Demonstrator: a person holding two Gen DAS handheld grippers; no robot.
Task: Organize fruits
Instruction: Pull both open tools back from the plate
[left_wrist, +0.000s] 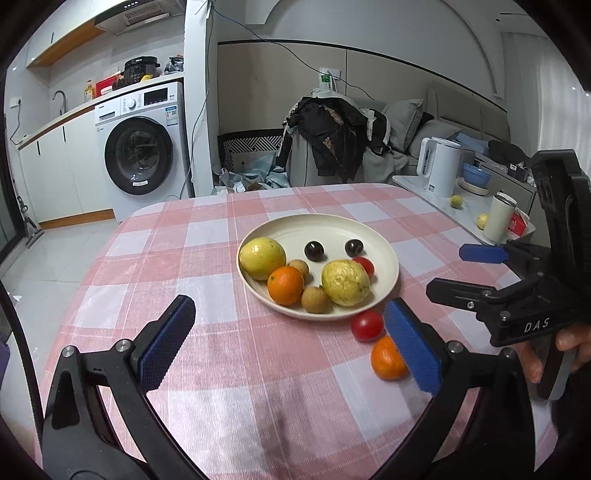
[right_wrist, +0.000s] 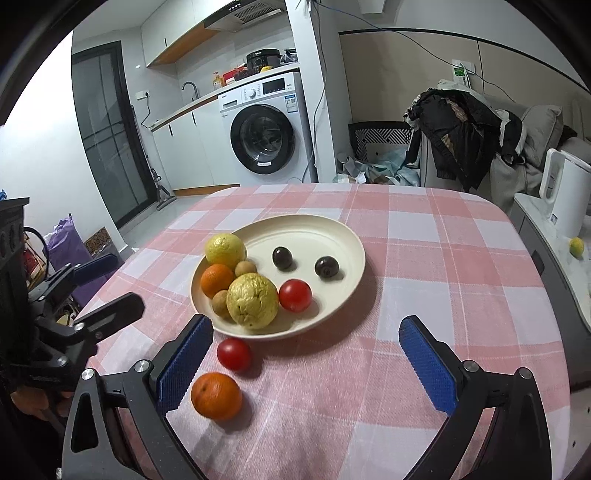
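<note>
Two fruits off the plate: both lie on the bench, on the near side of the plate; the other eight sit inside it.
Bench: pink-and-white check cloth, everything I handle rests on it.
Plate: cream, round, mid-bench, ahead of both my claws. It carries two yellow fruits, one orange, one tomato, two brown longans and two dark round fruits.
Loose orange: nearest fruit to me, on the cloth well short of the plate rim. In the right wrist view it lies just inside my left-hand pad, low and left of the claw's centre line. Round, so no long axis to line up with.
Loose tomato: between the loose orange and the plate rim, close to both, touching neither as far as I can tell.
Right claw: spread wide, nothing between the pads, tilted down at the cloth.
Left claw: also spread wide and empty. From its camera the loose orange sits partly behind its right-hand pad, the loose tomato just beyond that pad's tip.
Nearer claw: my judgement, the right; both strays lie within its span, only at the edge of the left's.
Next move turns on: shifting the right claw leftward until the orange is centred, then closing.
Risk: the tomato stands close enough to get nudged.
</note>
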